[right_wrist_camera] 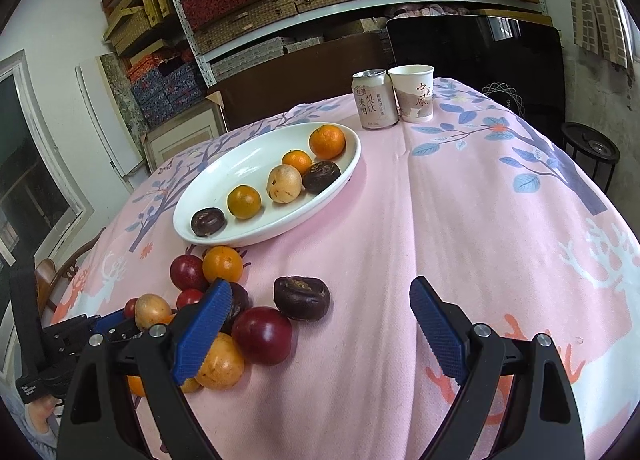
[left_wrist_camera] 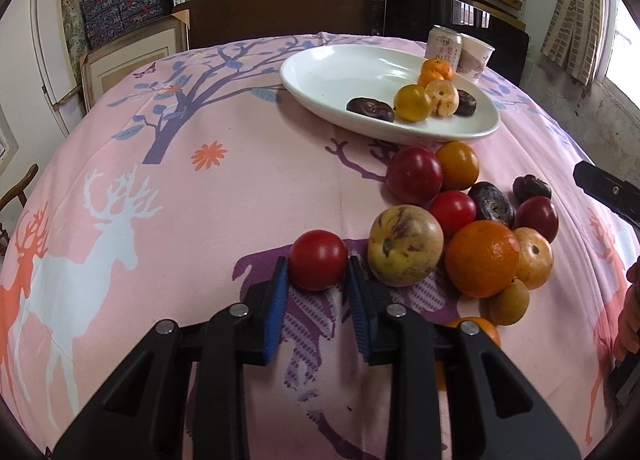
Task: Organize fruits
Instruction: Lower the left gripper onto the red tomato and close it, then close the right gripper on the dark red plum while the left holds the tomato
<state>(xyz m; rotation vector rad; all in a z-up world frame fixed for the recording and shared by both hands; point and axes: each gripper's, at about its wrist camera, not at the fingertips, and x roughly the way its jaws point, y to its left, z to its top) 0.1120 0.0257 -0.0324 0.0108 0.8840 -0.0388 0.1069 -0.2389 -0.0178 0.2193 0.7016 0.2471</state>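
Observation:
My left gripper (left_wrist_camera: 317, 265) is shut on a small red round fruit (left_wrist_camera: 318, 254) that rests on the pink cloth, with a blue pad pressing each side. Just right of it lies a pile of several fruits, among them a yellowish streaked one (left_wrist_camera: 404, 252) and a big orange (left_wrist_camera: 482, 258). Farther back, a white oval plate (left_wrist_camera: 320, 76) holds several small oranges and dark fruits. My right gripper (right_wrist_camera: 320, 287) stands open above the cloth, nothing gripped. A dark wrinkled fruit (right_wrist_camera: 302, 297) and a dark red fruit (right_wrist_camera: 262, 334) lie between and beside its fingers.
A drink can (right_wrist_camera: 374, 104) and a paper cup (right_wrist_camera: 414, 98) stand behind the plate (right_wrist_camera: 240, 164). The pink deer-print cloth (right_wrist_camera: 460, 220) covers the rounded table. A wooden chair (right_wrist_camera: 60, 272) is at the left, a black stool (right_wrist_camera: 592, 148) at the right, with shelves behind.

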